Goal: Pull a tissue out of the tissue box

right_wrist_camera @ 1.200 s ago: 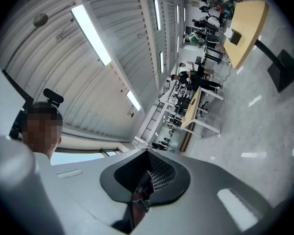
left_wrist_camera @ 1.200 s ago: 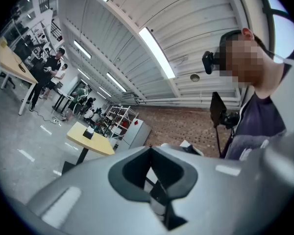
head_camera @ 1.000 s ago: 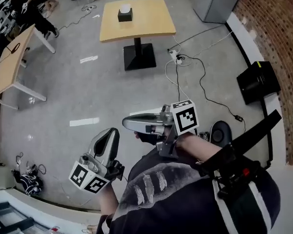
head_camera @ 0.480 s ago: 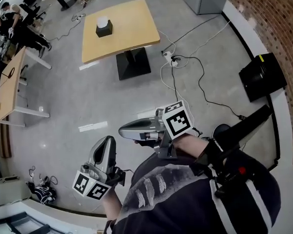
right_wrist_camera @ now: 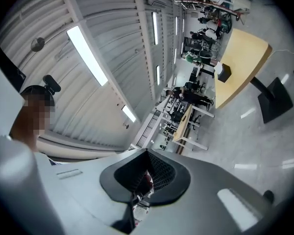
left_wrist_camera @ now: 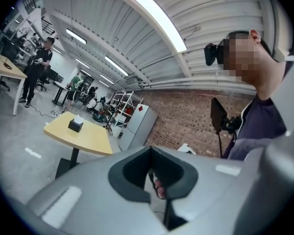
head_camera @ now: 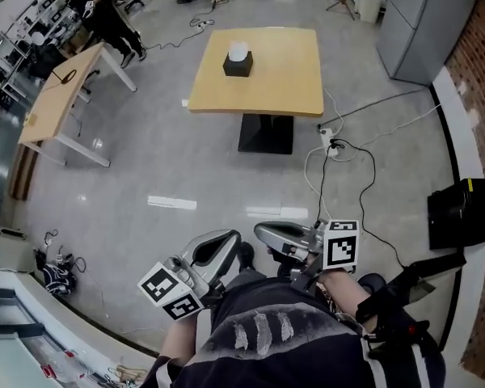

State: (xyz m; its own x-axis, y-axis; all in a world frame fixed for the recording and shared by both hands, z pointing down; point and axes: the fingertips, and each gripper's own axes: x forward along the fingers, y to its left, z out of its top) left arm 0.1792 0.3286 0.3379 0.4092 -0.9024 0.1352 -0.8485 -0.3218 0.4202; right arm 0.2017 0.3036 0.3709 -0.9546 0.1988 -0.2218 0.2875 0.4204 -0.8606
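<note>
The tissue box is black, with a white tissue standing out of its top. It sits alone on the far half of a wooden pedestal table, well apart from me across open concrete floor. I judge I'm in the approach step: nothing has been reached yet and the tissue is untouched.

My left gripper and right gripper are held close in front of my body, side by side and aimed roughly toward the table. Each gripper's own view shows its two jaws pressed together along one seam with nothing caught between them.

The next move calls for getting within reach of the table. Then one pair of jaws has to part and come down over the raised tissue, and the other gripper probably has to steady the light box so it doesn't lift.

The head view gives the layout from above: the bare floor between me and the table, and the cables near its base. The left gripper view shows the box side-on, with the tissue as a small white tuft, against a brick wall. The right gripper view tilts up toward the ceiling lights, so the table and box are small near its upper right.
</note>
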